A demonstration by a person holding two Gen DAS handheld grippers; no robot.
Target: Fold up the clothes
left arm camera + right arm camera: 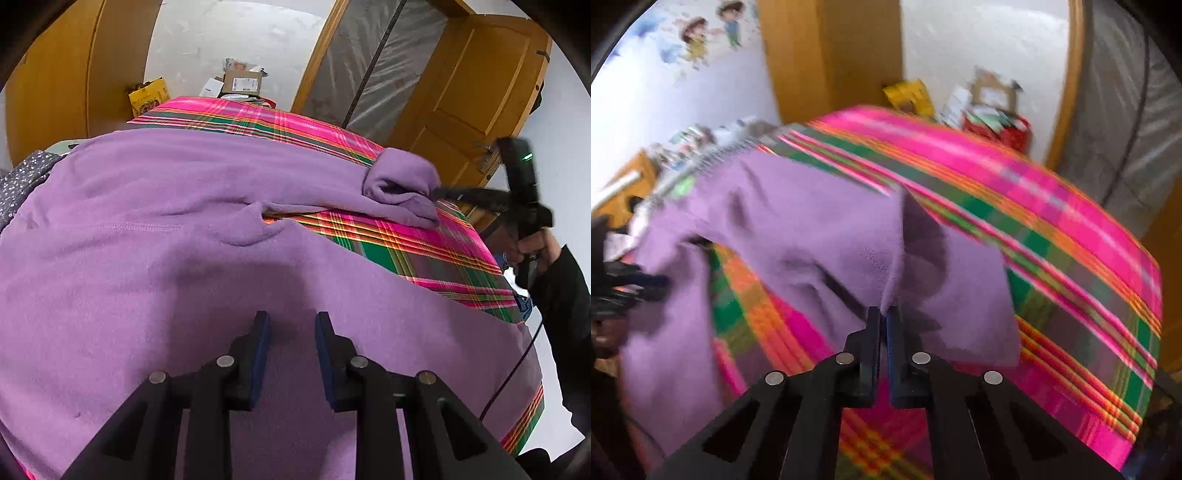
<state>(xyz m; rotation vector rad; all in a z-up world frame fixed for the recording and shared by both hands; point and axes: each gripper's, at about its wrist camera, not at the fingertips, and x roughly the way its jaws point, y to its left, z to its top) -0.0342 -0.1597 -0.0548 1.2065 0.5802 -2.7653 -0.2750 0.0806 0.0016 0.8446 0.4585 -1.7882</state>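
Left wrist view. The room has white walls, orange-brown wooden doors and cardboard boxes on the floor at the far side. The work surface is covered by a pink, green and orange plaid cloth. A purple fleece garment lies spread over most of it, directly beneath and ahead of the left gripper. That gripper's jaws stand apart with nothing between them; it hovers over the garment's body, gripping nothing. Ahead and to the right, the garment's sleeve is bunched at its end where the right gripper meets it.

Right wrist view, blurred. Cartoon wall stickers show at upper left. The right gripper is clamped on an edge of the purple sleeve, the fabric rising in a ridge just ahead of the tips. The plaid cloth lies bare to the right and below.

Assessment: folding is at an early stage. The body lies flat and unfolded; one sleeve is seized, apparently for folding inward. No completed fold is visible. The remaining sleeve and body folds appear outstanding.
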